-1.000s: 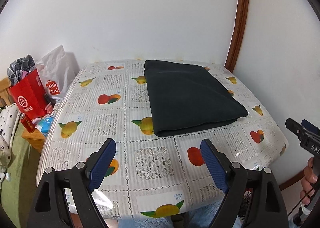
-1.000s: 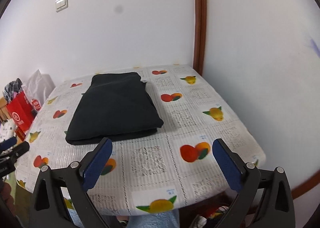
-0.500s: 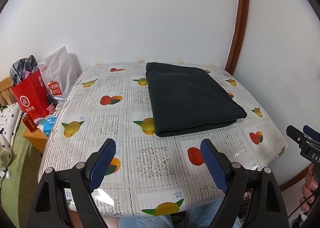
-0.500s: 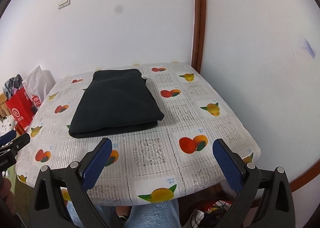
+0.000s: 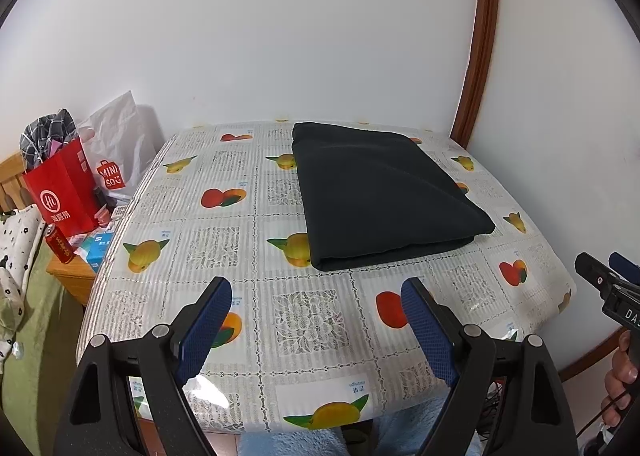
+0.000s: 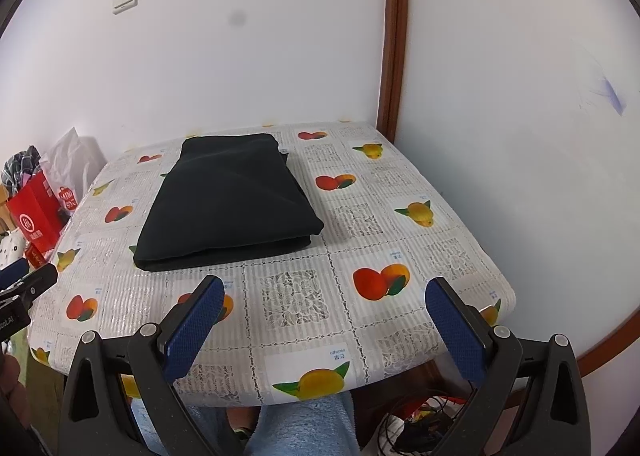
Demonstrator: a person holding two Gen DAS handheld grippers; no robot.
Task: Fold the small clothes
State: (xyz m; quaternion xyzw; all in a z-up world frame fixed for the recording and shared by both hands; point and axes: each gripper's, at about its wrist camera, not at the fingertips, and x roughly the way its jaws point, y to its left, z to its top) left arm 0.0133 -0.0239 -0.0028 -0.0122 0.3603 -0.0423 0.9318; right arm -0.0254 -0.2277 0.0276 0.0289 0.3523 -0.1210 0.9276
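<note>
With both your left gripper (image 5: 316, 320) and right gripper (image 6: 324, 316) wide open and empty, a 1-layer pinch could unravel the folded dark garment (image 5: 384, 192).

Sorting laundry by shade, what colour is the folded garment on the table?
Very dark, near black with a green tinge, plain folded garment; the left wrist view shows it best.

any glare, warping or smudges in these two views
Left wrist view: fisheye bends the brown door frame and rounds the table; glare streaks on the glossy tablecloth near its front edge; dark garment sharp. Right wrist view: same bowing, black vignette corners, a grey smudge on the wall, soft shadow beside the garment.
</note>
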